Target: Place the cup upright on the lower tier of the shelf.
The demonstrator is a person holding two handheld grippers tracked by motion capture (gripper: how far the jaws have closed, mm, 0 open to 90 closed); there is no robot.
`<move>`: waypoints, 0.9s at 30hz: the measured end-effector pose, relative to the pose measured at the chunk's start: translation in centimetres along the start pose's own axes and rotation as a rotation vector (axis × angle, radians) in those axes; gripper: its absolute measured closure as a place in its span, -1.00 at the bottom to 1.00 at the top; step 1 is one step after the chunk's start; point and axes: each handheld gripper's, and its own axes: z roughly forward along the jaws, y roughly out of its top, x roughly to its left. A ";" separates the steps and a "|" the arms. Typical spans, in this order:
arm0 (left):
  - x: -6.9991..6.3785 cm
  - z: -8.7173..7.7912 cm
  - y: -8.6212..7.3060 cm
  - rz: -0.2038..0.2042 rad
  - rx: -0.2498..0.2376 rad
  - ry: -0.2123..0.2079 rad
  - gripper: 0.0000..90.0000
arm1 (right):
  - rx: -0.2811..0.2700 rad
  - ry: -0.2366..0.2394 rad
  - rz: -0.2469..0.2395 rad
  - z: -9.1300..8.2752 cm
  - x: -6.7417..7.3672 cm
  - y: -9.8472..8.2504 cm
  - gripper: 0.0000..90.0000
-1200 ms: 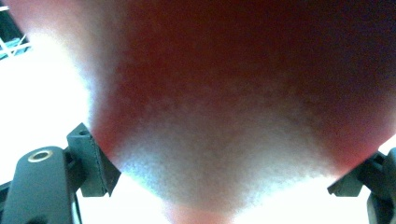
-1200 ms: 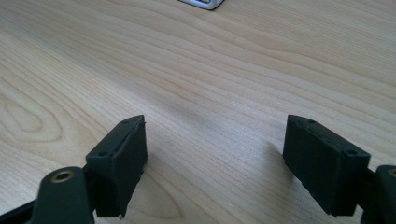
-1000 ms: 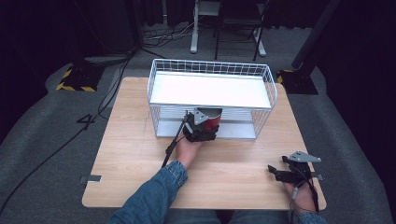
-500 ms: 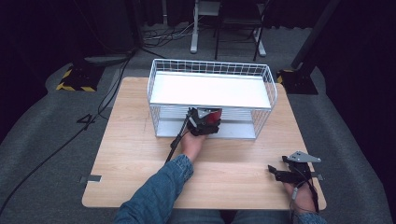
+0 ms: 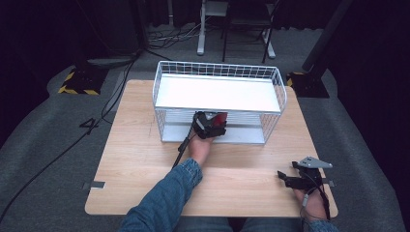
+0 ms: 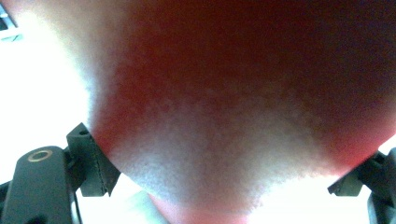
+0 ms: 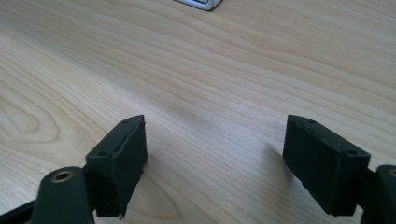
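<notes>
In the high view my left gripper (image 5: pixel 208 125) is at the front of the white wire rack (image 5: pixel 217 65), level with its lower shelf, and is shut on a red object (image 5: pixel 220 118). In the left gripper view that red object (image 6: pixel 243 93) is very close and blurred. It sits between the two black pads (image 6: pixel 91 163) of my left gripper (image 6: pixel 224 186), and glare hides its shape. My right gripper (image 5: pixel 294 180) rests low at the table's front right, far from the rack. In the right gripper view my right gripper (image 7: pixel 219 163) is open, with bare wood between its pads (image 7: pixel 119 163).
The rack has a white top shelf (image 5: pixel 217 93) and a lower shelf (image 5: pixel 241 135), and stands at the back middle of the wooden table (image 5: pixel 135 159). A cable (image 5: pixel 181 147) trails from the left gripper along the sleeve. Dark floor, cables and chair legs lie beyond the table.
The left gripper has edged slightly forward toward the rack's lower shelf, still holding the red object. The right gripper has not moved.
</notes>
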 end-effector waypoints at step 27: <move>-0.1 -0.2 -0.2 -0.003 -0.014 -0.050 -1.00 | 0.000 -0.001 -0.001 0.0 0.0 0.0 -0.50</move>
